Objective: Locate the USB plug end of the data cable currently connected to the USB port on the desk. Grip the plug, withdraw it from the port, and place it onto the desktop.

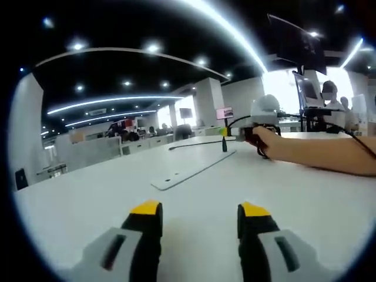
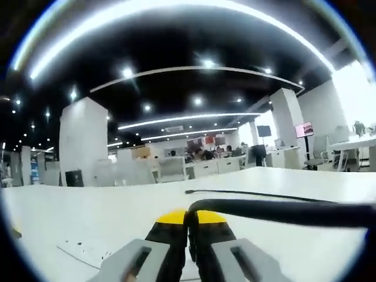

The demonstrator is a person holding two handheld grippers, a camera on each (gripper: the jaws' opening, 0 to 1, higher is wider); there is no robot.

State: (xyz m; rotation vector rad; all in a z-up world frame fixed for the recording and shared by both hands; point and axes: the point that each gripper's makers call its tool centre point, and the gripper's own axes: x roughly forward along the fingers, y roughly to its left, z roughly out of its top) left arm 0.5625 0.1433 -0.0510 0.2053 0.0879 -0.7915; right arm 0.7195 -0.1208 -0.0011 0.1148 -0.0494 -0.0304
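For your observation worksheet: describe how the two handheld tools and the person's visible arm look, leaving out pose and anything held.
Left tool: two black jaws with yellow tips on light grey bodies with dark slots. Right tool: the same black jaws, yellow tips and grey bodies; in the left gripper view it has a white rounded housing. The person's forearm is bare, no sleeve visible.

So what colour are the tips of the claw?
Yellow, on black fingers. The left gripper view shows it best: the left claw stands open over the white desk.

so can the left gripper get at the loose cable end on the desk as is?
Probably yes. The left gripper is open, its jaws over bare desk, and nothing stands between it and the cable end. The end lies well ahead though, past the flat plate.
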